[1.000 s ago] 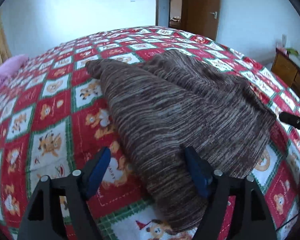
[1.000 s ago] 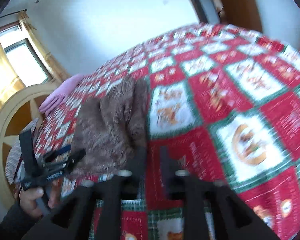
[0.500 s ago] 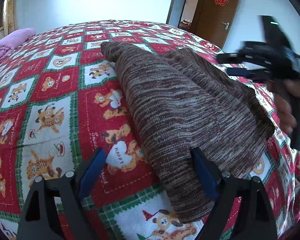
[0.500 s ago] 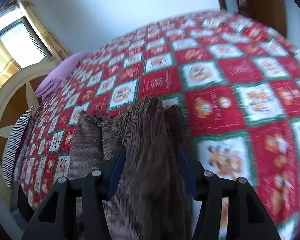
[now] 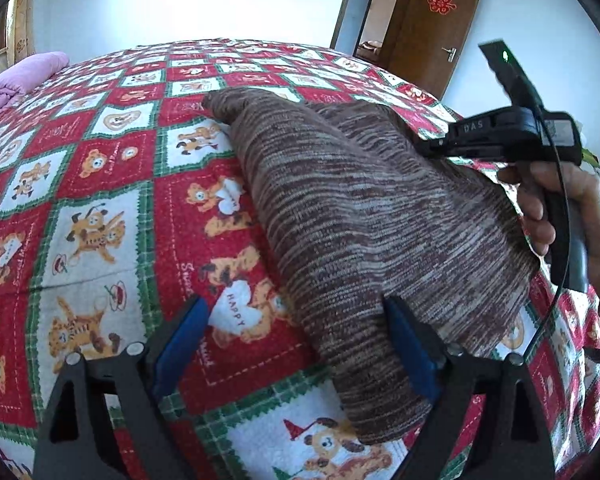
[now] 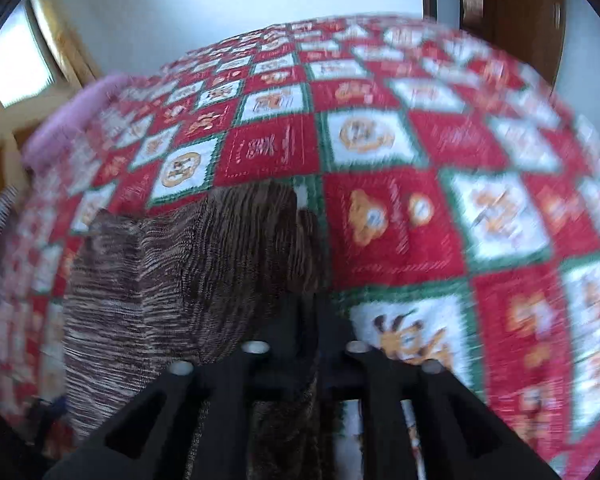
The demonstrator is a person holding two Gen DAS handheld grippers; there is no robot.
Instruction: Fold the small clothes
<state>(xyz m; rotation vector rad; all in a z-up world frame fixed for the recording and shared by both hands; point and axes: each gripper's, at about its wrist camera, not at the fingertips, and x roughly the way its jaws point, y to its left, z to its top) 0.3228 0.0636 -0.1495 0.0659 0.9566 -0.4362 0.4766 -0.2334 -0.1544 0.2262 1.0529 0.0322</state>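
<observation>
Now the brown striped knit garment (image 5: 364,216) lies on the bed's red-and-green patchwork blanket (image 5: 100,208), a long narrow heap running from my near edge toward the far middle. My right gripper (image 6: 306,320) has just been closing and, in its own blurred view, sits nipped on a fold at the garment's right edge (a second ago it was over bare blanket, off to the side). I read that as one corner secured for the fold. My left gripper (image 5: 296,344) has just been opening; its blue pads stand wide, one touching the near hem, nothing pinched yet. The motion blur hides how much cloth the right pads hold, and the garment's far-right edge is hidden behind the person's hand (image 5: 568,216).
</observation>
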